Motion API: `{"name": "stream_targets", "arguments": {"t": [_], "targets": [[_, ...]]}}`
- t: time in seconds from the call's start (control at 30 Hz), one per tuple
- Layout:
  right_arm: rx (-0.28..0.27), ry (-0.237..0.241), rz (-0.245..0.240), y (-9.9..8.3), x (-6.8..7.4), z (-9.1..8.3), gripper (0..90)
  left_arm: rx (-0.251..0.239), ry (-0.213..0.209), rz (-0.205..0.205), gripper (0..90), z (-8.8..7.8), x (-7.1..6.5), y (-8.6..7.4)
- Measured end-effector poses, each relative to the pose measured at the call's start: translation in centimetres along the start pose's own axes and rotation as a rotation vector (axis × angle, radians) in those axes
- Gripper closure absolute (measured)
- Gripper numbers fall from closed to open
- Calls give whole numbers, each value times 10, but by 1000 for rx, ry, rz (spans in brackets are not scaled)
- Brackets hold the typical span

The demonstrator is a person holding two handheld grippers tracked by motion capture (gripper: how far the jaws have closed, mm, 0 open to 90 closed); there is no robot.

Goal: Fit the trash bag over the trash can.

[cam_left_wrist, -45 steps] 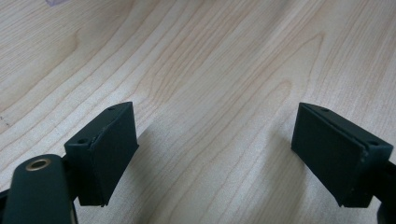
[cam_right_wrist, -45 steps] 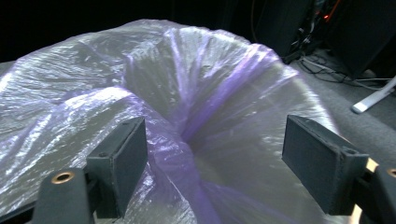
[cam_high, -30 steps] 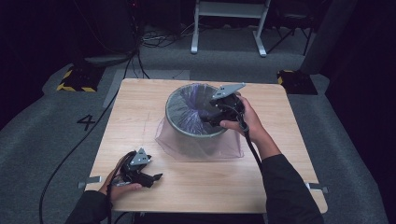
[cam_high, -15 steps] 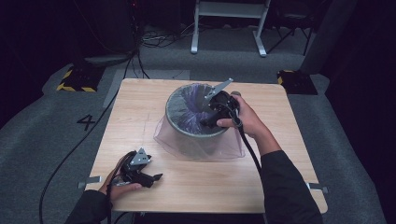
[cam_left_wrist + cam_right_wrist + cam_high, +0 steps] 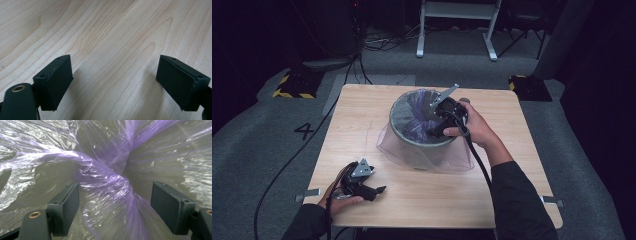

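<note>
High view: bin-lining in progress

High view: right gripper (image 5: pixel 438 131) inside the bin (image 5: pixel 399 131) mid-table; bag (image 5: pixel 384 147) skirt drapes outside. Left gripper (image 5: pixel 377 190) rests near-left.
Left gripper view: jaws wide, bare table (image 5: pixel 112 32).
Right gripper view: jaws have just been opening, purple film (image 5: pixel 110 192) loose between them.
Step, judged: seating the liner; next calls for pressing film down.

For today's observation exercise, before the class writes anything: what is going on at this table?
A person is lining a small round bin on a wooden table with a purple plastic bag. The right gripper reaches down into the bin; its jaws have just been opening, and a twisted fold of the bag lies between them, unpinched. The bag's edge drapes over the rim onto the table. The left gripper rests open on the table near the front corner.
</note>
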State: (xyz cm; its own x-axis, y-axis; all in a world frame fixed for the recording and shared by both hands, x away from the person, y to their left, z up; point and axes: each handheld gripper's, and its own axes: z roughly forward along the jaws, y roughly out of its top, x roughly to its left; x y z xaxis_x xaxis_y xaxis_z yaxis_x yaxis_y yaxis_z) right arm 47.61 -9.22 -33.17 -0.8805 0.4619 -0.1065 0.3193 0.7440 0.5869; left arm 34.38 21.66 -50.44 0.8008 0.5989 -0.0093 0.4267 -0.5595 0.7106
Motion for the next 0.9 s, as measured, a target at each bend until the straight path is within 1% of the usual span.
{"name": "stream_targets", "arguments": {"t": [0.07,0.17,0.2,0.27,0.3,0.37,0.43,0.5,0.57,0.67,0.73,0.8,0.9], "targets": [[-24,-1,10,-1,0,-2,229,0,-1,0,134,0,0,0],[-61,-14,22,-3,2,-4,225,0,-1,0,133,0,0,0],[-76,-22,24,-4,3,-5,224,0,-1,0,133,0,0,0],[-110,-56,26,-6,4,-10,225,0,-1,0,133,0,0,0],[-133,-60,30,-8,4,-13,226,0,-1,0,133,0,0,0],[-178,-71,58,-11,3,-22,229,1,-1,1,133,0,0,0],[-230,-62,84,-17,2,-32,230,0,-2,0,132,0,0,0],[-246,-92,70,-22,5,-42,226,1,-2,1,133,0,0,0],[-276,-101,64,-28,7,-52,228,1,-2,2,133,0,0,0],[-290,-111,65,-36,9,-61,227,0,-2,1,132,0,0,0],[-282,-133,58,-41,10,-66,223,1,-2,2,132,0,0,0],[-291,-127,51,-47,12,-71,220,1,-2,2,132,0,0,0],[-296,-140,53,-56,14,-77,218,0,-3,-1,132,0,0,0]]}}
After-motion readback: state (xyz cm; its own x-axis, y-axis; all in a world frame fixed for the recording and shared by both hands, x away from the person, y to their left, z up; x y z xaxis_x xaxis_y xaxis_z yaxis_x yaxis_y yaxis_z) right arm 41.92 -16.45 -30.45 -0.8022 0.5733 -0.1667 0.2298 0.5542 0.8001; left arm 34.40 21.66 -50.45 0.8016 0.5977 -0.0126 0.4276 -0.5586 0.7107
